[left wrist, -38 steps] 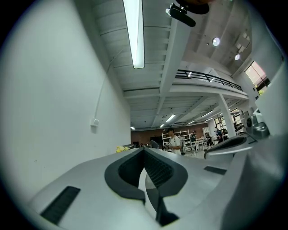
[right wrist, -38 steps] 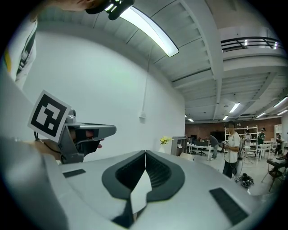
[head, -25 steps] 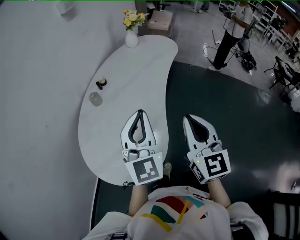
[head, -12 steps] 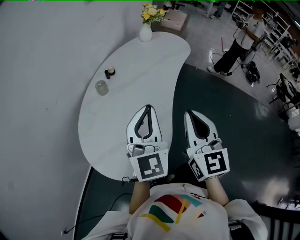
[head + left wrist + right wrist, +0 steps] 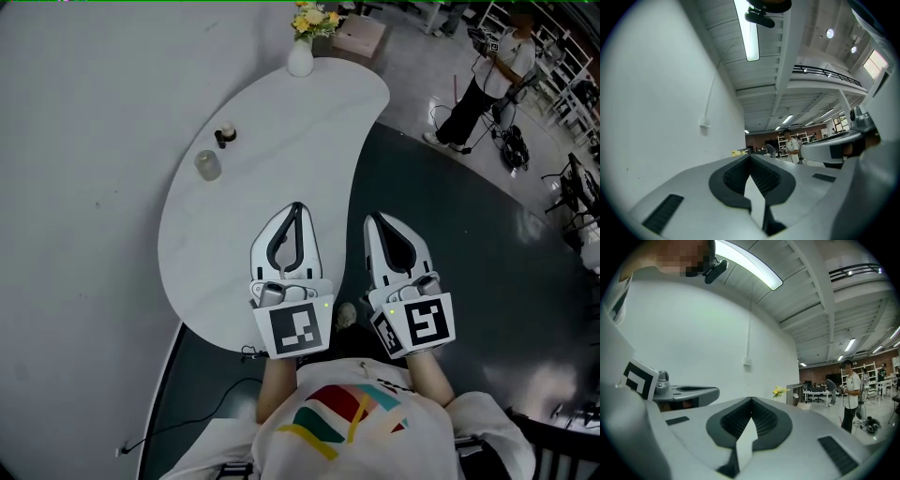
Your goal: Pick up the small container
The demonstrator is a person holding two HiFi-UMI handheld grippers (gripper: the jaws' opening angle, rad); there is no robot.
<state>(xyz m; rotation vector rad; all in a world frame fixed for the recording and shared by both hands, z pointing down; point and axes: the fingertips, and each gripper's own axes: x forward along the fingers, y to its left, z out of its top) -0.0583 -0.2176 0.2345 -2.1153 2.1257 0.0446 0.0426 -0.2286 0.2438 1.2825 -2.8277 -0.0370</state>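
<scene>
On the white curved table (image 5: 281,122) a small translucent container (image 5: 206,165) stands near the left edge, with a smaller dark-topped bottle (image 5: 225,135) just beyond it. My left gripper (image 5: 297,206) hovers over the table's near part, shut and empty, well short of the container. To its right, my right gripper (image 5: 372,218) is over the dark floor beside the table, also shut with nothing in it. In the left gripper view the jaws (image 5: 750,155) meet at the tips; the same holds in the right gripper view (image 5: 751,399). Neither gripper view shows the container.
A white vase with yellow flowers (image 5: 301,58) stands at the table's far end. A grey wall (image 5: 75,187) runs along the left. A person (image 5: 487,80) stands far right among cables and equipment. A cable lies on the floor (image 5: 216,412) under the table's near edge.
The head view has shifted, so the table, container and vase sit further right and higher in the picture. Both grippers stay shut and have hardly moved relative to each other.
</scene>
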